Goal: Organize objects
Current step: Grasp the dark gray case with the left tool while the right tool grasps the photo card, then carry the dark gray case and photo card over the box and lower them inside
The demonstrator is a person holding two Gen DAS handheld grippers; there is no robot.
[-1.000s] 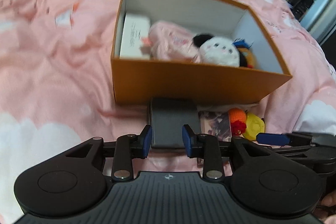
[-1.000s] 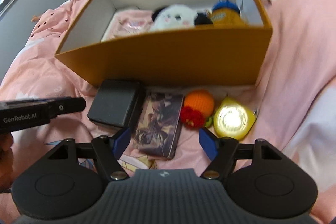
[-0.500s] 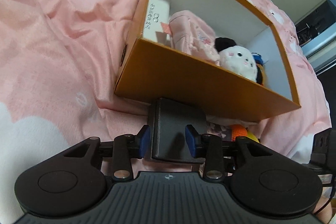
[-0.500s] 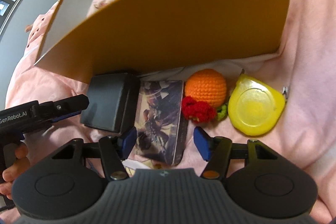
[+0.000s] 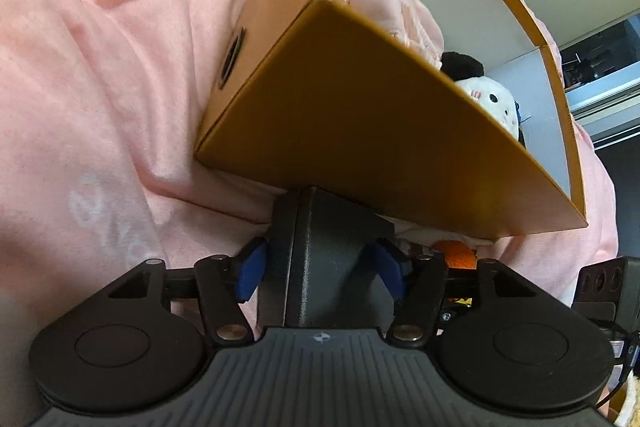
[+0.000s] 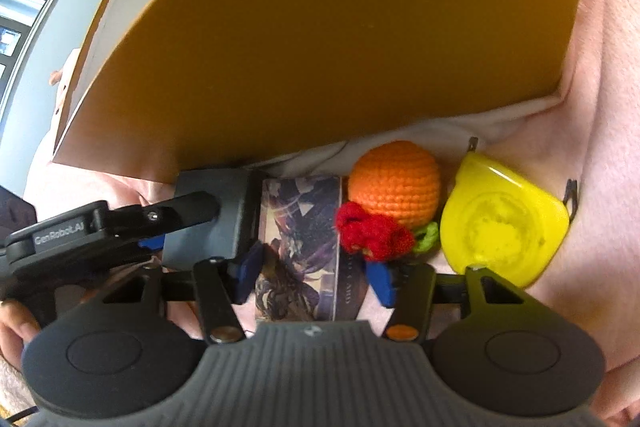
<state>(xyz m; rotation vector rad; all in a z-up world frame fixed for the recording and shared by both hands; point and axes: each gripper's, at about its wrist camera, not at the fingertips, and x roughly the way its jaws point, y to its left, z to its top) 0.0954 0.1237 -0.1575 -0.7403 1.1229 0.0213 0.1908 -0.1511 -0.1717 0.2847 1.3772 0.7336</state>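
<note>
both grippers down on their targets, neither grip closed

compared with a second ago, i've dropped both grippers low in front of the orange box; its near wall now fills the upper half of each view. left gripper: jaws opening, now spread wide on either side of the black box at lower centre. the blue pads look just clear of its sides, so nothing is gripped. right gripper: jaws closing around the picture card box at lower centre, pads not yet pressing on it. crochet orange and yellow tape measure lie untouched to its right on the pink bedspread. i judge this a double pick about to start; four items are outside the box.
</note>
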